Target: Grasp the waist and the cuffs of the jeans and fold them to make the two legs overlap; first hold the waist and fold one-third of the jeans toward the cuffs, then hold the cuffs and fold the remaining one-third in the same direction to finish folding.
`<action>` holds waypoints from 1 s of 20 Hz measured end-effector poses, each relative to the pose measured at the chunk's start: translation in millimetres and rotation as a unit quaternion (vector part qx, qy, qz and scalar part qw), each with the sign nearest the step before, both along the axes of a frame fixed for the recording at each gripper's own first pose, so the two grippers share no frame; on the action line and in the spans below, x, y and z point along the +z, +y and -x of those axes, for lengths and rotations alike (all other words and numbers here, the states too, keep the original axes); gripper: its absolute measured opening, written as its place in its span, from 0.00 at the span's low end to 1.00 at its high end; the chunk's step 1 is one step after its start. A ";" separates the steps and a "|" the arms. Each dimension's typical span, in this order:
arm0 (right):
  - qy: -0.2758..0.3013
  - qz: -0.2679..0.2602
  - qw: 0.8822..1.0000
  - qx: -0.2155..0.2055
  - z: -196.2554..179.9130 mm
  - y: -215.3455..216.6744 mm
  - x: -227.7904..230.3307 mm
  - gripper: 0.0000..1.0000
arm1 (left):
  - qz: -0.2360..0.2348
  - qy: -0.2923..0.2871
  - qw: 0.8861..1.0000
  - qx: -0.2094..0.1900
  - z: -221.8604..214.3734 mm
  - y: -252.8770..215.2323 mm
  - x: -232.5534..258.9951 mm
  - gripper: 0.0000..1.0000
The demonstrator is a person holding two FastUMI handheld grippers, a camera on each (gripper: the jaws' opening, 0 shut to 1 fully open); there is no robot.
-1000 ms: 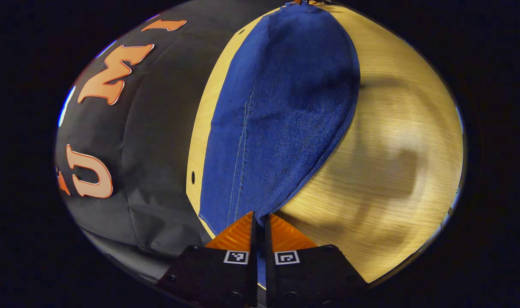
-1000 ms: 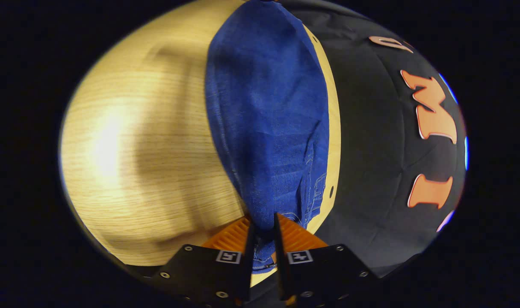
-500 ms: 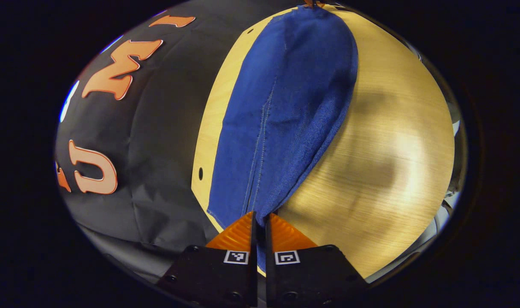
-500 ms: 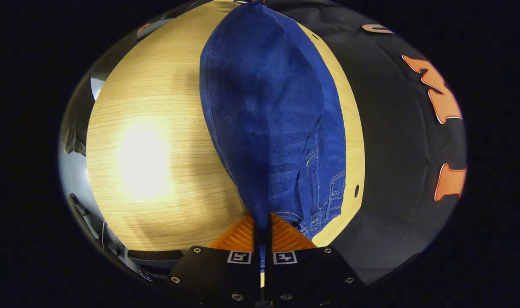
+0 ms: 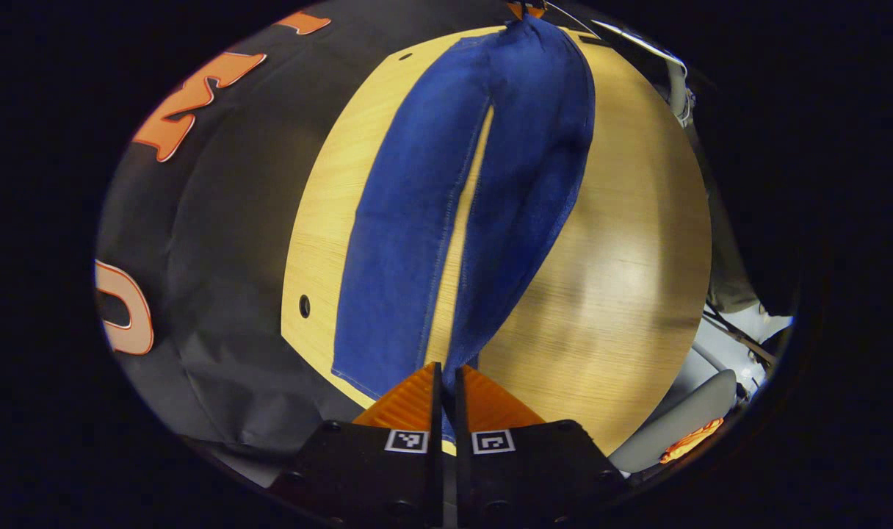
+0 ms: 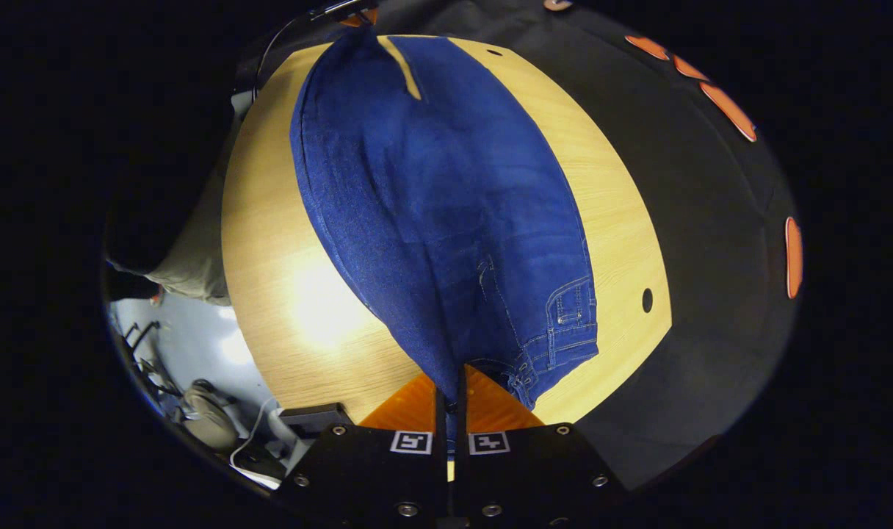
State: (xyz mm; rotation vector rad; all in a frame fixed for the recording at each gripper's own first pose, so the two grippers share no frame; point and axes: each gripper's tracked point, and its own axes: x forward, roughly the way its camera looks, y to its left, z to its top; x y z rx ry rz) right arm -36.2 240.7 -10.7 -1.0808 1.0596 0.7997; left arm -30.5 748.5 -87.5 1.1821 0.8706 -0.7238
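Stretching lengthwise along a pale wooden table [image 5: 623, 242], the jeans [image 5: 417, 242] run from the left gripper [image 5: 446, 382] at the cuffs to the right gripper [image 6: 452, 386] at the waist, so their long axis lies straight between the two grippers. In the left gripper view the two legs lie side by side and part in a thin wedge of bare wood, closing toward the far end where the other gripper [image 5: 523, 9] shows as a small shape at the top edge. The left gripper's fingers are pressed together on the cuff of the nearer leg, which rises off the wood toward them; the farther leg lies flat near the table's edge beside the black cloth wall [image 5: 219, 242].

The denim is deep blue, with a coarse weave and pale stitching along the inseam. In the right gripper view the waist end shows a belt loop, a pocket edge and lighter seams, and the cloth bulges up in a rounded fold. The right gripper pinches the waistband, with denim squeezed between its two fingers; how much cloth it has is hard to tell. The table has fine straight grain, a bright glare patch and a small dark round hole [image 6: 647, 300] near its edge.
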 end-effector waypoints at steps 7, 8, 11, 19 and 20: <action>0.097 -0.023 0.992 -0.074 -52.8 -4.9 14.2 0.04 | 0.009 0.108 0.994 -0.017 -25.6 -2.3 -0.3 0.06; 0.095 -0.021 0.992 -0.078 -69.5 -6.2 15.2 0.04 | -0.003 0.112 0.993 -0.018 -27.6 -0.3 -0.9 0.06; 0.079 -0.014 0.991 -0.106 -119.3 -5.6 14.7 0.04 | -0.028 0.095 0.995 -0.034 -59.6 -3.2 -10.9 0.03; 0.054 -0.001 0.967 -0.249 -196.8 -21.0 -8.5 0.79 | -0.068 0.019 0.997 -0.013 -47.0 -10.8 -14.0 0.75; 0.049 -0.008 0.967 -0.250 -201.7 -21.3 -9.8 0.99 | -0.065 0.006 0.998 -0.003 -35.3 -13.7 -11.2 0.99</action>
